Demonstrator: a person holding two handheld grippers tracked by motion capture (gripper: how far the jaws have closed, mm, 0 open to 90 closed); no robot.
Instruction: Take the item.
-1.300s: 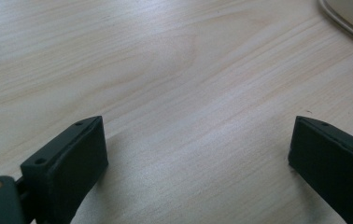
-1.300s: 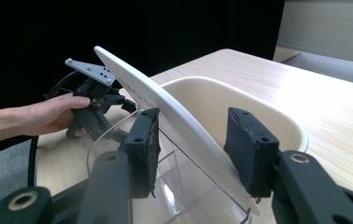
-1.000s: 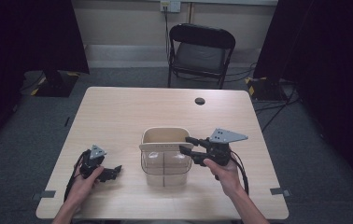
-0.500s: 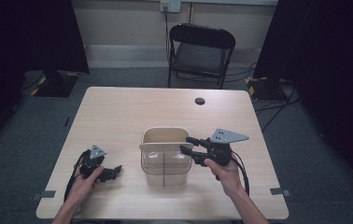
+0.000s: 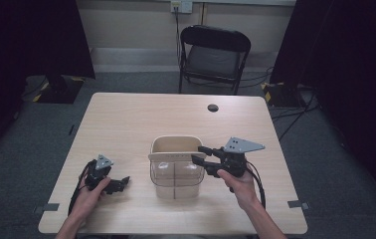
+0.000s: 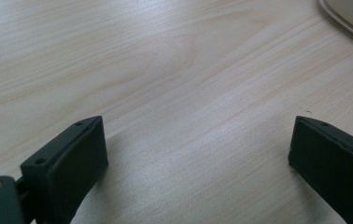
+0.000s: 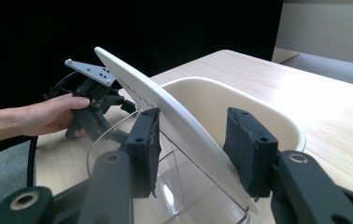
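On the table (image 5: pixel 126 119), the container (image 5: pixel 176 167) stands between the left tool (image 5: pixel 119 183) and right tool (image 5: pixel 199 154).

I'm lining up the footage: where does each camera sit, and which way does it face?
High view: above the person's side, looking forward and down at the table; both forearms show.
Left gripper view: on the left gripper, facing bare tabletop; open jaws.
Right gripper view: on the right gripper, jaws around the lid.
All show the container.

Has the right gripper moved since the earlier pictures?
No. The right gripper sits at the same place on the basket, equally far from the table's right edge.
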